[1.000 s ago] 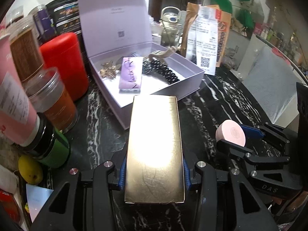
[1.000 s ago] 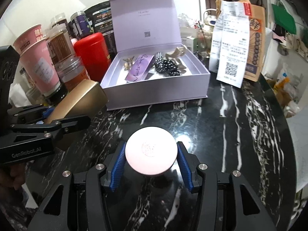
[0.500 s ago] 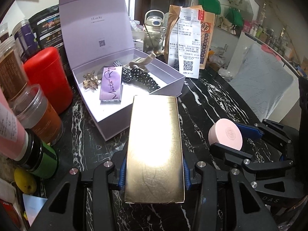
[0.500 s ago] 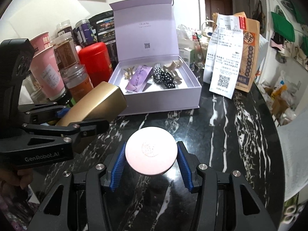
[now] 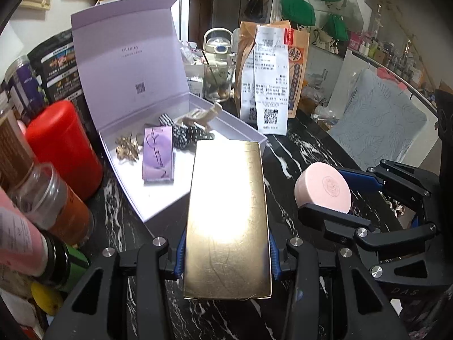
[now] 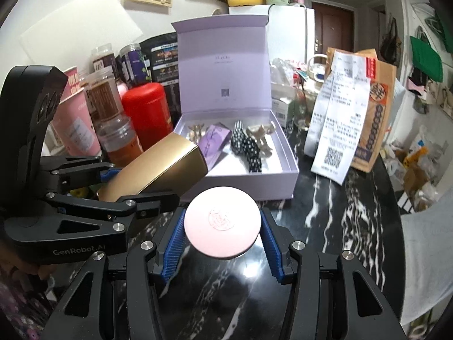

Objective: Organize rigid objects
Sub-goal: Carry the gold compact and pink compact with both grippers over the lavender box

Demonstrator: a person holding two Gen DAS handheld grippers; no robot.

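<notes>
Left wrist view: my left hand-held gripper (image 5: 226,257) is clenched on a gold box (image 5: 228,221), blue pads pressed against its two long sides; the box points toward the open lilac box (image 5: 158,212).
Right wrist view: my right hand-held gripper (image 6: 222,232) is grasping a round pink case (image 6: 222,225), held flat side up between the blue ribbed pads.
Gold box: off the tabletop (image 6: 354,226), tilted, its far end just short of the lilac box's near wall.
Pink case: off the tabletop too, just right of the gold box and in front of the lilac box.
Lilac box: lid standing upright at the back; inside lie a gold hair clip (image 5: 127,148), a purple card (image 5: 158,155), a black-and-white dotted hair tie (image 5: 187,136) and a beige claw clip (image 5: 203,116).
Left of the lilac box: a red canister (image 5: 62,147), touching or nearly touching its side, I cannot tell which; a clear jar (image 5: 53,201) nearer to me.
Right of the lilac box: a brown paper bag (image 6: 376,119) with long receipts (image 6: 337,130) hanging down its front.
</notes>
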